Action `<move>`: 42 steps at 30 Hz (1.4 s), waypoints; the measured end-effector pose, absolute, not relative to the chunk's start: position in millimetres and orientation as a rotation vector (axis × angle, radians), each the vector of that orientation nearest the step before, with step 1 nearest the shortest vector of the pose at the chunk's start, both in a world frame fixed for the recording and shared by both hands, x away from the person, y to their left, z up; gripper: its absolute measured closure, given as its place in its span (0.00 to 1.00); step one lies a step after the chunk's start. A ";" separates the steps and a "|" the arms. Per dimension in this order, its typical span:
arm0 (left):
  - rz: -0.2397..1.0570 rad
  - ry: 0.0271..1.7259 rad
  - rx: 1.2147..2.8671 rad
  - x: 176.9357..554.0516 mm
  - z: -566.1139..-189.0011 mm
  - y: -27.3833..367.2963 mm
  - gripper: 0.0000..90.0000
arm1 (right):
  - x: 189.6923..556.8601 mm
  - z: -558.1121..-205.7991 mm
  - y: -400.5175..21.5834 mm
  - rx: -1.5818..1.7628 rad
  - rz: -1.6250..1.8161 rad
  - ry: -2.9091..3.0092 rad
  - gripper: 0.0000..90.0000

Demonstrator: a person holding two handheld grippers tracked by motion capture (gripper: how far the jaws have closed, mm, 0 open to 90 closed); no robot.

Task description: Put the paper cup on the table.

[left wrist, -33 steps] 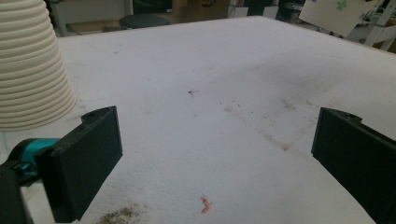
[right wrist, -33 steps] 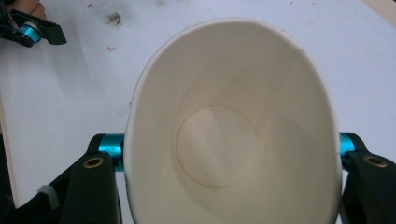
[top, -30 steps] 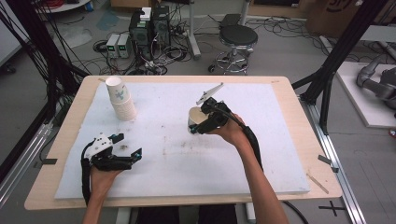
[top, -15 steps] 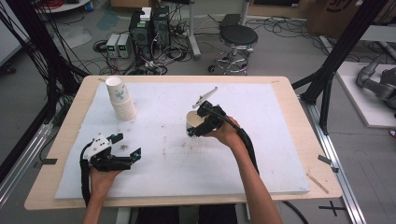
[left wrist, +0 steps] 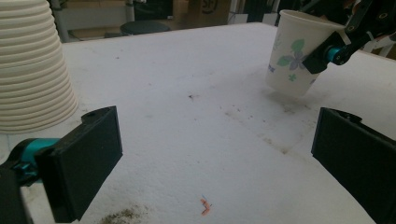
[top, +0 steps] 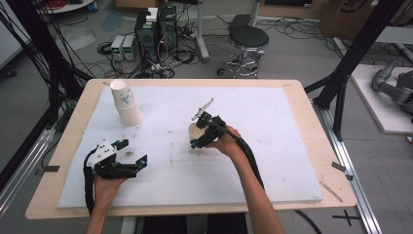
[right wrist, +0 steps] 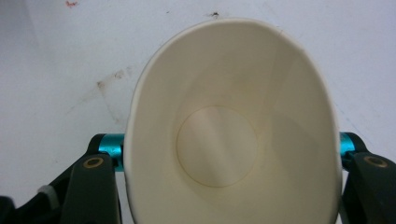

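High view: the right claw (top: 200,135) is clamped on a single paper cup (top: 196,132), one jaw on each side of the wall, near the centre of the tabletop (top: 292,97). Compared with the frames taken earlier, this claw has travelled nearer and slightly left, carrying the cup away from the far half of the white mat (top: 272,126). Judged from that descent, the cup is about to be set down at the centre.

Left gripper view: the cup (left wrist: 294,56) is tilted, its base just above or barely touching the mat; contact cannot be confirmed. The rim is squeezed to an oval in the right gripper view (right wrist: 233,121), which indicates firm jaw pressure.

The left claw (top: 127,157) rests at the near left with its jaws spread wide and nothing between them; its position matches the earlier frames. The stack of inverted cups (top: 126,103) stands at the far left, likewise unmoved.

Remaining step, as a judgement: level the cup, seat its base, then release.
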State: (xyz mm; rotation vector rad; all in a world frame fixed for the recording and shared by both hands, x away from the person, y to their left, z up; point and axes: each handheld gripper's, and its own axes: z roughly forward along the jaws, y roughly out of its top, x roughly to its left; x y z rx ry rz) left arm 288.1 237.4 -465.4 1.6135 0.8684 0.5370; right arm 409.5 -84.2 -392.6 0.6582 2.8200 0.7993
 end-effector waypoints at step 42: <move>0.524 0.870 1.598 288.1 -465.8 238.7 0.02 | 392.3 -411.8 -107.7 0.679 0.915 2.732 0.15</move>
